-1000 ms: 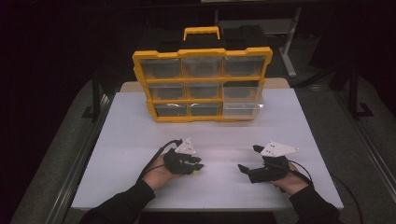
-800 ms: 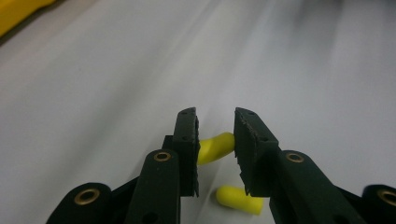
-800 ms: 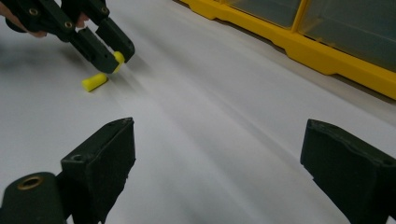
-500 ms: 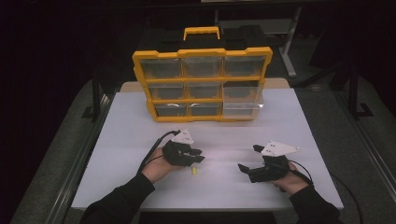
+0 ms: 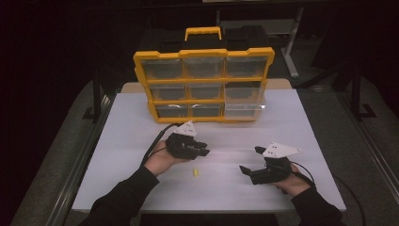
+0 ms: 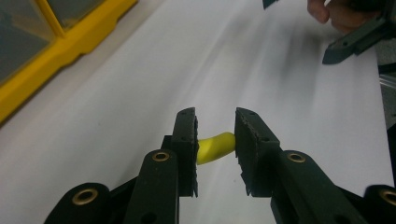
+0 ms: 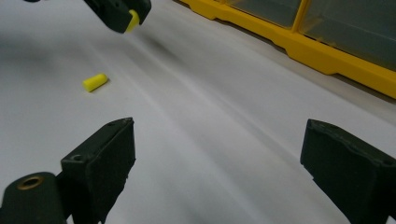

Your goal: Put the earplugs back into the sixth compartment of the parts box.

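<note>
My left gripper (image 5: 203,149) hovers a little above the white table (image 5: 282,117), shut on a small yellow foam plug (image 6: 214,147) that bends between the pads. In its own view the jaws (image 6: 215,123) pinch the plug's middle. A second yellow plug (image 5: 195,173) lies loose on the table just below and in front of that hand. My right gripper (image 5: 251,159) rests low at the near right, open with nothing between its jaws (image 7: 217,140). From there, the loose plug (image 7: 95,82) lies on the table and the held plug (image 7: 133,21) sits in the left gripper (image 7: 119,11).
A yellow organizer case (image 5: 204,87) with clear drawers stands upright at the table's far middle; its lower edge (image 6: 65,42) is close ahead of the left gripper. Bare table surface lies between the two hands and on the right. The surroundings are dark.
The left hand has risen from the table and moved slightly forward with one plug in its jaws, uncovering the second plug on the table. The right hand has stayed still.
</note>
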Demonstrator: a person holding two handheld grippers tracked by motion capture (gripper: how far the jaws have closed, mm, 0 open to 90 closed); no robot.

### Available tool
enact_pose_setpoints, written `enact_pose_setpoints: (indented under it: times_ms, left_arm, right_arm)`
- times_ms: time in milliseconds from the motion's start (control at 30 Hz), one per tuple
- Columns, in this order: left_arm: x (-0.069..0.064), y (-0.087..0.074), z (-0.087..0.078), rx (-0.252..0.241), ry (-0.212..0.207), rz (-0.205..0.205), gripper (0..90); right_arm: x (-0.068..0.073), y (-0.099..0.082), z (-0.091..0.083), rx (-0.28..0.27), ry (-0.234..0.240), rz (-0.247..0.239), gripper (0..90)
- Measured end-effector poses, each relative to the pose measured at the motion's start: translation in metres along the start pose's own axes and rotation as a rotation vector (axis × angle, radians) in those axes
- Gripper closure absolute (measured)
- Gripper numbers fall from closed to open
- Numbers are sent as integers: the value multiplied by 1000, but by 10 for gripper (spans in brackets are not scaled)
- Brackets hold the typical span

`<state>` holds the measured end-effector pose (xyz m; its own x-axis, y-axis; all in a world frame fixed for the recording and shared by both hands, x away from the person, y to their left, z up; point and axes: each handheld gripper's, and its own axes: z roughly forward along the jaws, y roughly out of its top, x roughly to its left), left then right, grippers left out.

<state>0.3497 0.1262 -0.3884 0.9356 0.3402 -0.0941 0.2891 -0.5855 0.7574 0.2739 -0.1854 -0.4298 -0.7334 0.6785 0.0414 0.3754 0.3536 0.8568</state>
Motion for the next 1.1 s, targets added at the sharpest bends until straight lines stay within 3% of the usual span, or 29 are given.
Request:
enact_pose_setpoints:
  times_ms: [700, 1100]
  left_arm:
    - [15, 67, -25, -91, -10, 42, 699]
    - [24, 106, -38, -106, -22, 62, 699]
  right_arm:
    - [0, 0, 0, 0, 1, 0, 94]
    - [1, 0, 0, 0, 6, -2, 94]
